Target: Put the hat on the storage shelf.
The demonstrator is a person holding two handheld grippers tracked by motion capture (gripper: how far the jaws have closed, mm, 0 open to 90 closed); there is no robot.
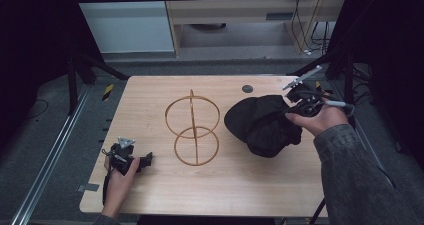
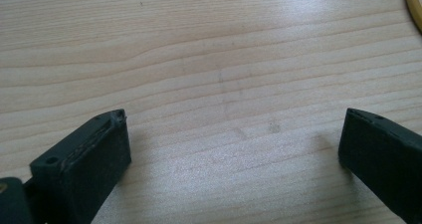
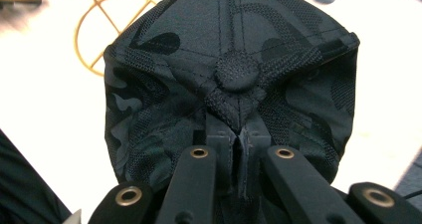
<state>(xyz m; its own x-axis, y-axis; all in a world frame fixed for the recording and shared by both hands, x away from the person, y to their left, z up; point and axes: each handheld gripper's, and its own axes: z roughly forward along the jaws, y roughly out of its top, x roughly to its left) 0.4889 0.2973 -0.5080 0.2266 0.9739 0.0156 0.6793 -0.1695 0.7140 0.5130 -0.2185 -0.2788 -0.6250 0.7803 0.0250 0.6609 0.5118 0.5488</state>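
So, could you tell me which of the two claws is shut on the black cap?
The right claw, at the right side of the table: its jaws pinch the black cap near its top button. The left claw stands open over bare wood.

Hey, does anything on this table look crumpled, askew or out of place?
The dark cap is bunched up, its crown pinched near the top button by the right gripper. The gold wire stand stands upright and bare.

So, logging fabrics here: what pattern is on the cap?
A dark, tone-on-tone camouflage print covers the cap, clearest in the right gripper view.
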